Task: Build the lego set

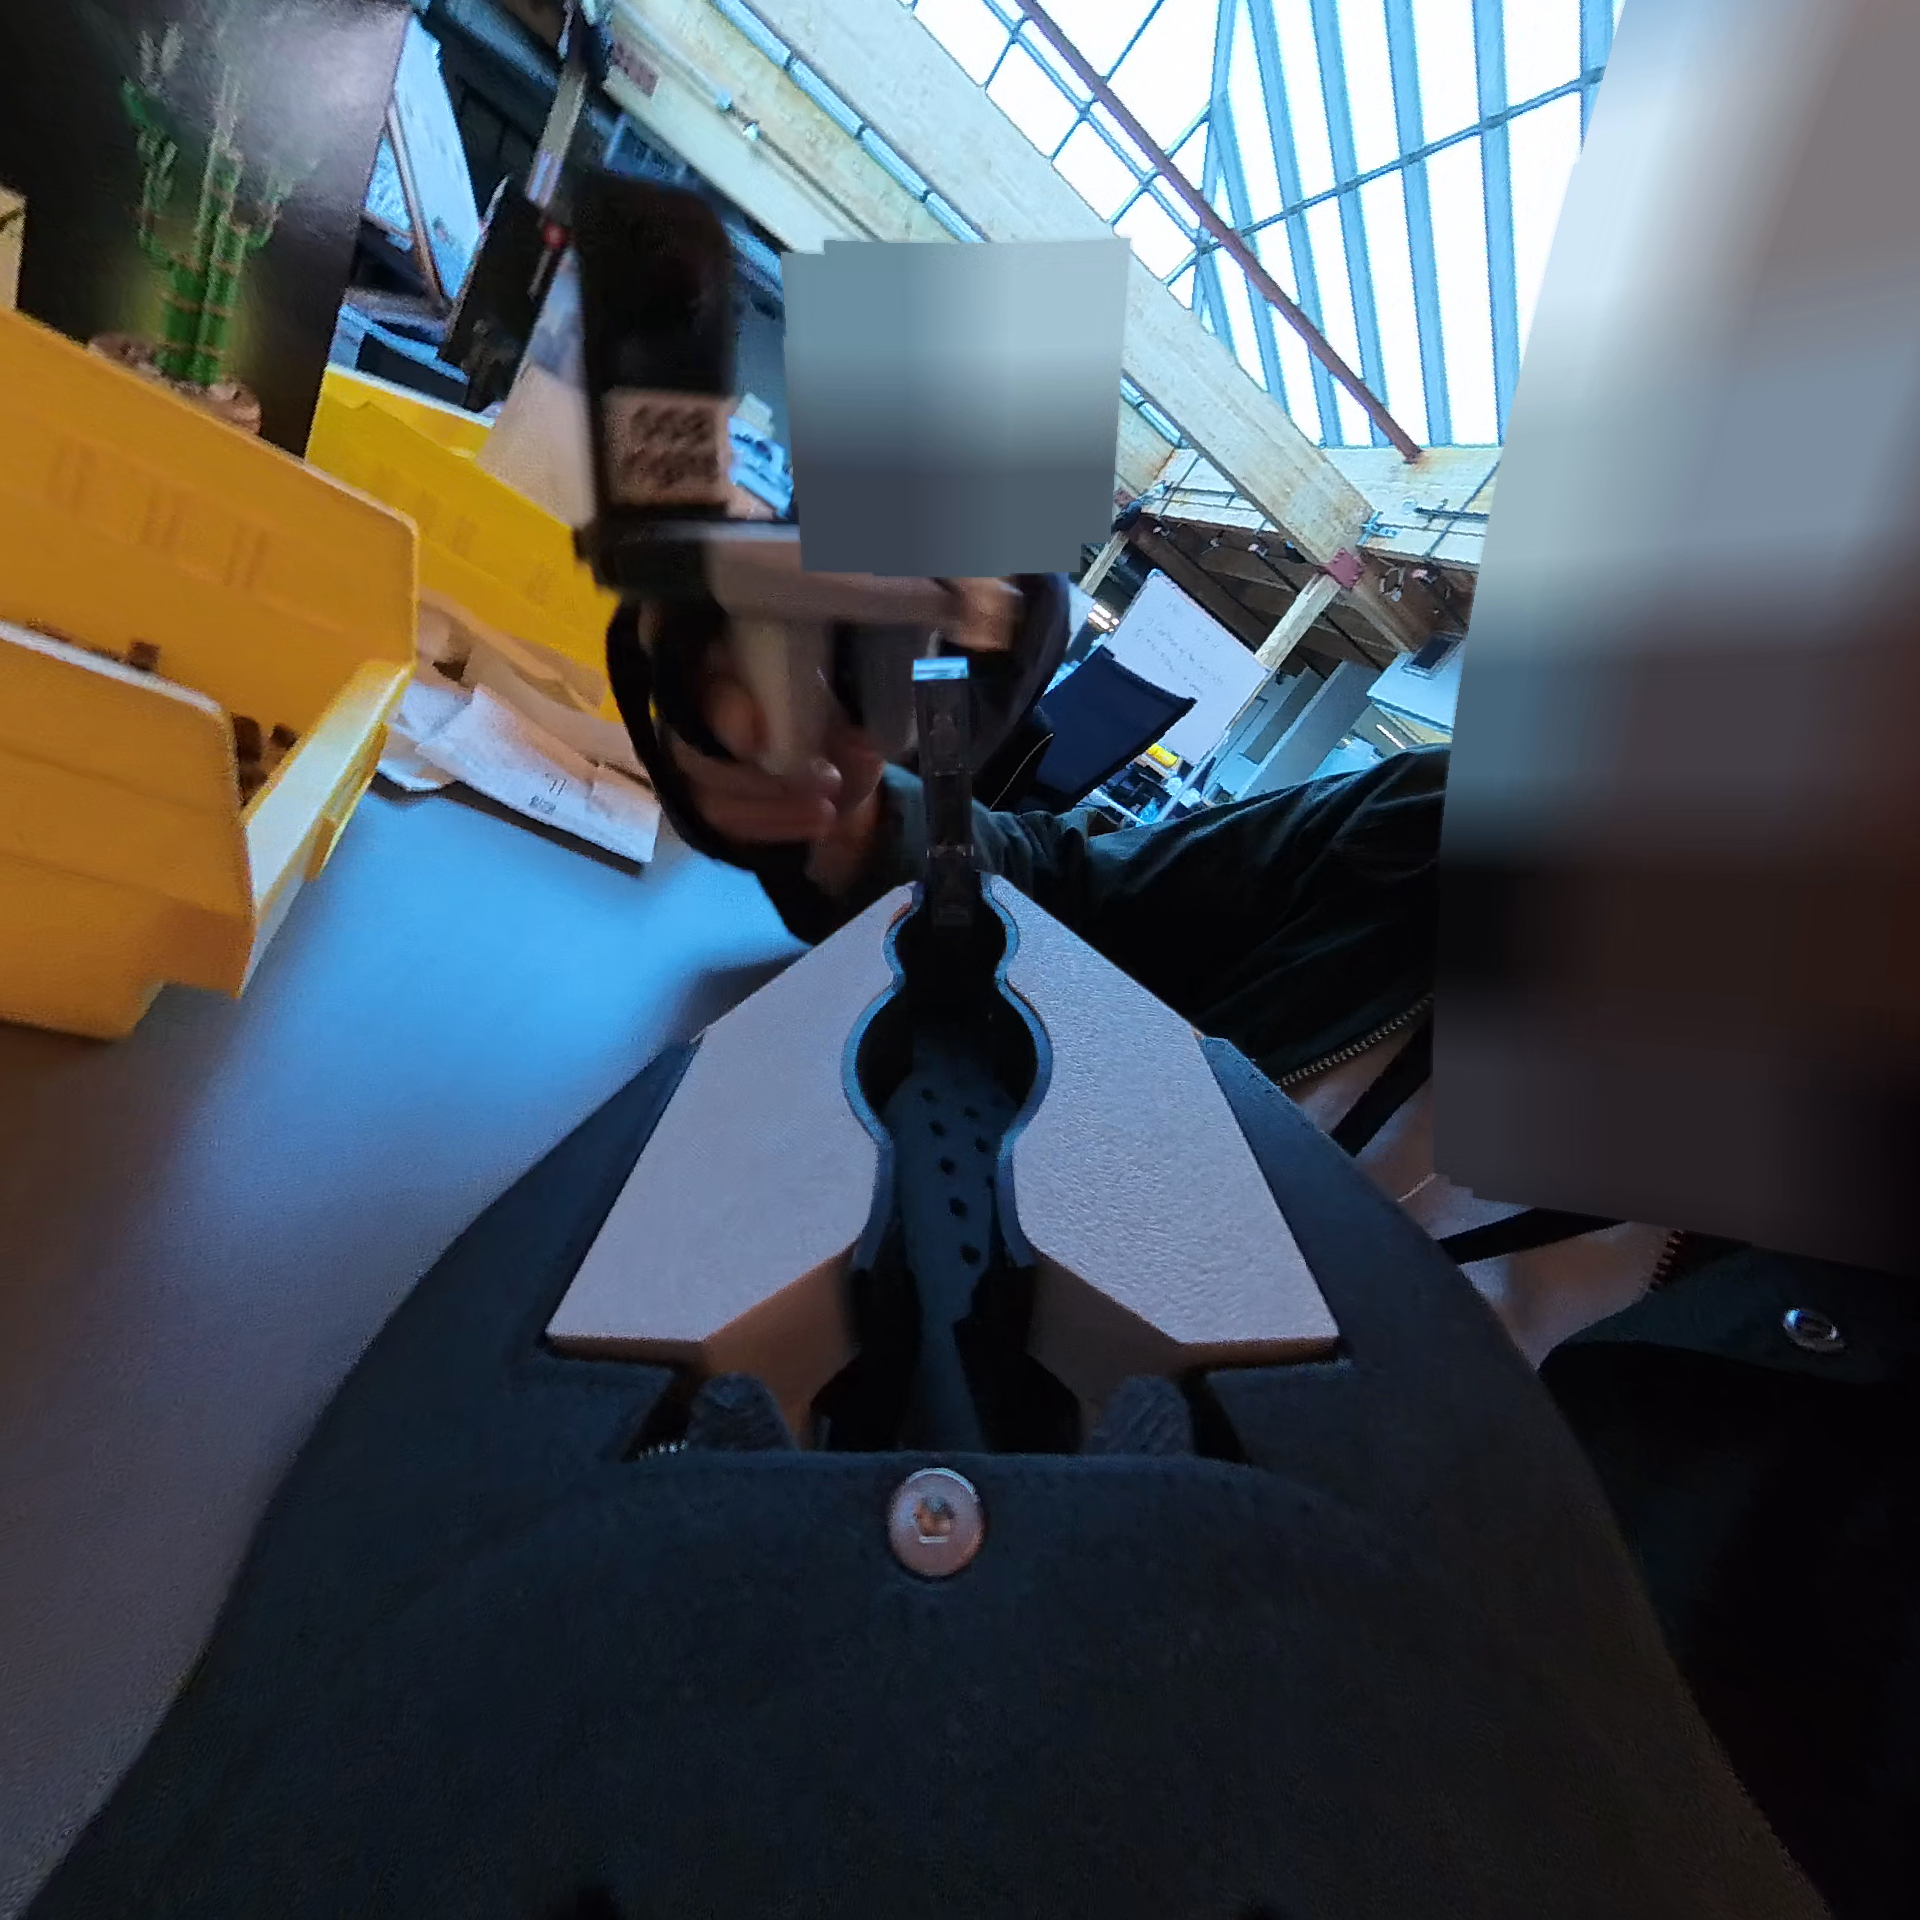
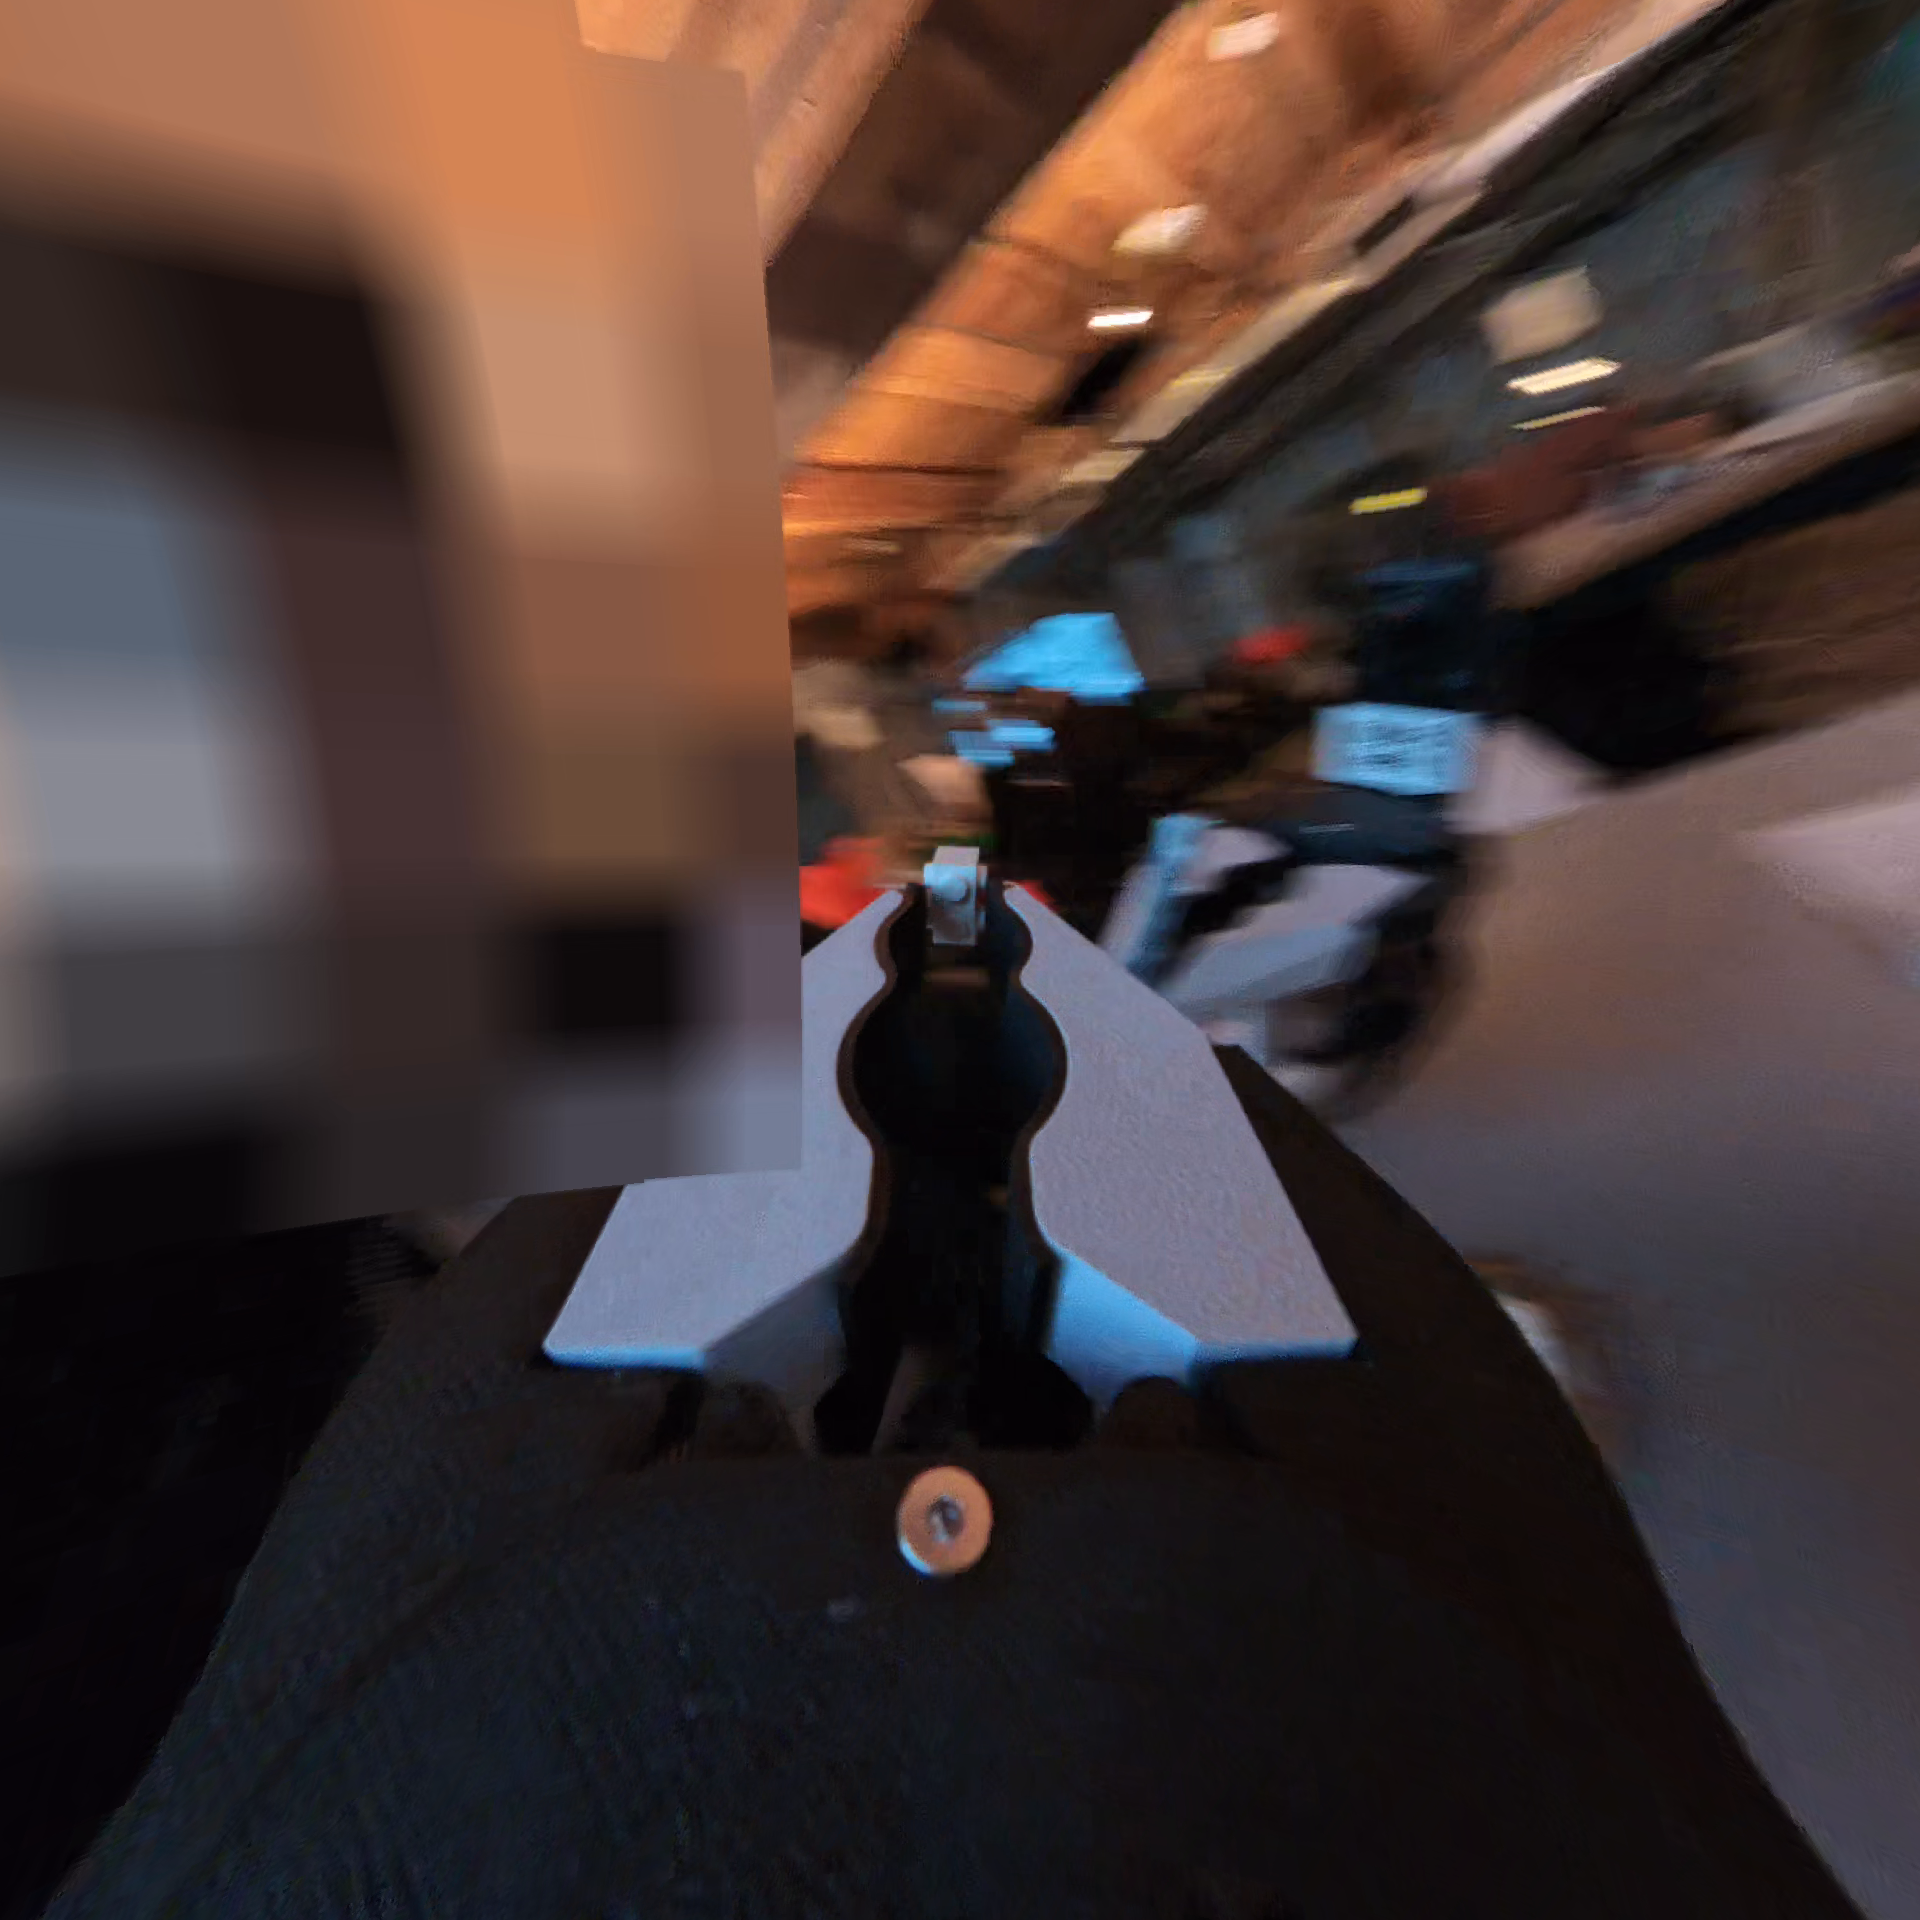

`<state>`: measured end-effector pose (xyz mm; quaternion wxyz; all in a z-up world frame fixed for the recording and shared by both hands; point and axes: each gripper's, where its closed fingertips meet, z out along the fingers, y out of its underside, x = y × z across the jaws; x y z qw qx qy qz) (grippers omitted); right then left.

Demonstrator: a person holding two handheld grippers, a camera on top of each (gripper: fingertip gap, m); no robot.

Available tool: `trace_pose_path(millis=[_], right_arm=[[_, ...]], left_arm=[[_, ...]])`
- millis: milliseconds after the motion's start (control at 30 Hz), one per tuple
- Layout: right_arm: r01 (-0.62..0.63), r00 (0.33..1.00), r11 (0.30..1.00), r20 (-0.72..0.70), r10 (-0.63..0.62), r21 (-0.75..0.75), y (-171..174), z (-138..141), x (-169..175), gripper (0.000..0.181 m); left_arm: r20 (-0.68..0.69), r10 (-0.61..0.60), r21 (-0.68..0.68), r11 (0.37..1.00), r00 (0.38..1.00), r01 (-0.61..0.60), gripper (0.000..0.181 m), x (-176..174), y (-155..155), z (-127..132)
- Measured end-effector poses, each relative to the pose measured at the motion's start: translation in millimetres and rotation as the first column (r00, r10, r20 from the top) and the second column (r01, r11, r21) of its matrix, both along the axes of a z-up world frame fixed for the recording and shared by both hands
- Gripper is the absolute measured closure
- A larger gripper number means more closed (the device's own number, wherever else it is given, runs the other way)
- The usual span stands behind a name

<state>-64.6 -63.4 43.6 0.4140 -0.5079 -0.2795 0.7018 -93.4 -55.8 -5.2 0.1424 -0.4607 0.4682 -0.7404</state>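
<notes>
Left wrist view: left gripper (image 1: 948,899) closed on a slim dark lego assembly (image 1: 943,790) protruding beyond its tips. Right gripper (image 2: 954,914) pinches a small pale studded brick (image 2: 954,904).

We see the right wrist view's background smeared by motion, far yellow bins (image 1: 187,582) cut off left, the other gripper (image 1: 665,416) blurred

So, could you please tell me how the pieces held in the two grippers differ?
The left gripper pinches a dark slender piece that reaches well past its tips. The right gripper pinches a small pale grey piece that barely clears its tips. Both are clamped at the tips of nearly closed jaws.
</notes>
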Motion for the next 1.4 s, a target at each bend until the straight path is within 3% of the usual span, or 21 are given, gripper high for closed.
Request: trace_pose_path(millis=[33,67,133,167,200,233,267,433,500,567,667,767,833,900,1000,1167,1400], right_arm=[[0.210,0.969,0.976,0.120,-0.216,0.063,24.5,-10.8,9.4,0.172],[0.421,0.868,0.894,0.217,-0.446,0.153,50.4,-20.8,29.0,0.172],[0.711,0.571,0.642,0.296,-0.766,0.287,89.2,-33.9,86.5,0.172],[0.786,0.451,0.545,0.330,-0.829,0.294,100.3,-41.9,112.9,0.171],[0.823,0.398,0.504,0.366,-0.841,0.263,107.0,-50.2,130.3,0.155],[0.838,0.397,0.503,0.393,-0.829,0.213,110.4,-56.1,139.0,0.138],[0.843,0.415,0.510,0.397,-0.818,0.169,111.6,-57.9,142.7,0.134],[0.823,0.460,0.538,0.341,-0.820,0.183,104.9,-47.4,116.2,0.133],[0.732,0.601,0.665,0.317,-0.734,0.152,91.9,-44.0,72.9,0.139],[0.582,0.775,0.813,0.298,-0.557,0.005,76.1,-48.2,27.6,0.139],[0.409,0.887,0.900,0.294,-0.355,-0.150,62.2,-62.4,-8.9,0.143],[0.360,0.888,0.921,0.359,-0.288,-0.152,56.0,-77.2,-22.1,0.151],[0.333,0.881,0.937,0.390,-0.269,-0.104,49.8,-79.1,-26.3,0.176],[0.334,0.872,0.939,0.405,-0.276,-0.081,48.8,-77.9,-26.6,0.176],[0.331,0.858,0.940,0.441,-0.265,-0.078,48.1,-82.9,-25.6,0.176],[0.307,0.839,0.950,0.488,-0.240,-0.061,44.1,-91.1,-32.9,0.176],[0.280,0.866,0.955,0.455,-0.207,-0.099,40.2,-85.5,-32.9,0.176]], left_arm=[[-0.032,0.005,-0.013,1.000,0.999,-0.005,0.175,2.2,1.7,-4.7],[-0.067,0.010,-0.032,0.999,0.998,-0.012,0.175,4.5,4.1,-10.0],[-0.124,0.015,-0.080,0.997,0.992,-0.025,0.175,7.8,9.5,-19.3],[-0.143,0.014,-0.103,0.994,0.990,-0.029,0.175,8.7,11.8,-22.5],[-0.159,0.014,-0.121,0.992,0.987,-0.034,0.175,9.3,13.9,-25.1],[-0.170,0.018,-0.131,0.990,0.985,-0.041,0.175,9.8,15.8,-27.2],[-0.179,0.022,-0.134,0.990,0.984,-0.047,0.175,10.0,17.0,-28.7],[-0.193,0.047,-0.099,0.993,0.980,-0.067,0.175,11.2,18.6,-31.1],[-0.214,0.066,-0.063,0.995,0.975,-0.082,0.175,13.2,18.9,-36.3],[-0.231,0.078,-0.027,0.996,0.970,-0.086,0.175,15.3,17.2,-40.8],[-0.234,0.092,0.004,0.996,0.968,-0.094,0.175,16.8,16.0,-42.1],[-0.235,0.122,0.035,0.993,0.964,-0.117,0.175,16.8,18.9,-43.2],[-0.237,0.132,0.057,0.991,0.962,-0.122,0.175,17.1,19.3,-44.8],[-0.214,0.149,0.083,0.987,0.965,-0.134,0.175,17.6,19.6,-42.3],[-0.166,0.220,0.077,0.975,0.961,-0.210,0.152,16.6,32.2,-32.5],[-0.120,0.225,0.016,0.974,0.967,-0.225,0.175,9.8,39.0,-22.5],[-0.094,0.193,-0.014,0.981,0.977,-0.195,0.175,10.1,35.2,-18.2]])
